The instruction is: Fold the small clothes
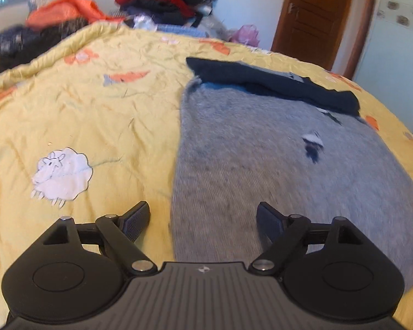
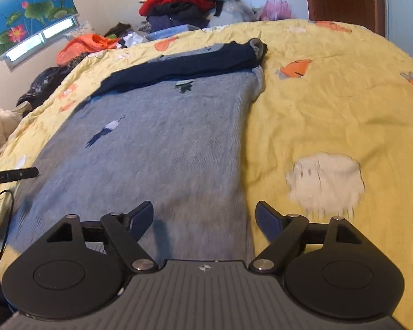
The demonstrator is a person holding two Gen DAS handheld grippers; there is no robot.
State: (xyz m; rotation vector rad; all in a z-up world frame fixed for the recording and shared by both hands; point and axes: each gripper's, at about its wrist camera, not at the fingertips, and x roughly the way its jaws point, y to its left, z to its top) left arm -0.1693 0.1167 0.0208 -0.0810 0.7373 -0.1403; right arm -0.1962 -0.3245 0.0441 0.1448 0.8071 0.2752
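Nearest my left lens, the left tool (image 1: pixel 203 220) hangs with its jaws apart and nothing between them, straddling the left side edge of the grey sweater (image 1: pixel 275 170): one finger is over the yellow quilt (image 1: pixel 96 115), the other over the knit. The right tool (image 2: pixel 204 220) mirrors it, jaws spread and empty, straddling the sweater's right side edge (image 2: pixel 245 143).

The sweater lies flat on the bed, and its dark navy sleeves (image 2: pixel 184 66) are laid across the far end, I judge so the body can fold as a plain rectangle. Both tools sit at the near hem, which suggests I mean to pinch the two corners and carry them toward the sleeves.

Both side edges lie straight, with open quilt either side. The clothes pile (image 2: pixel 184 2) stands well beyond the bed's far edge.
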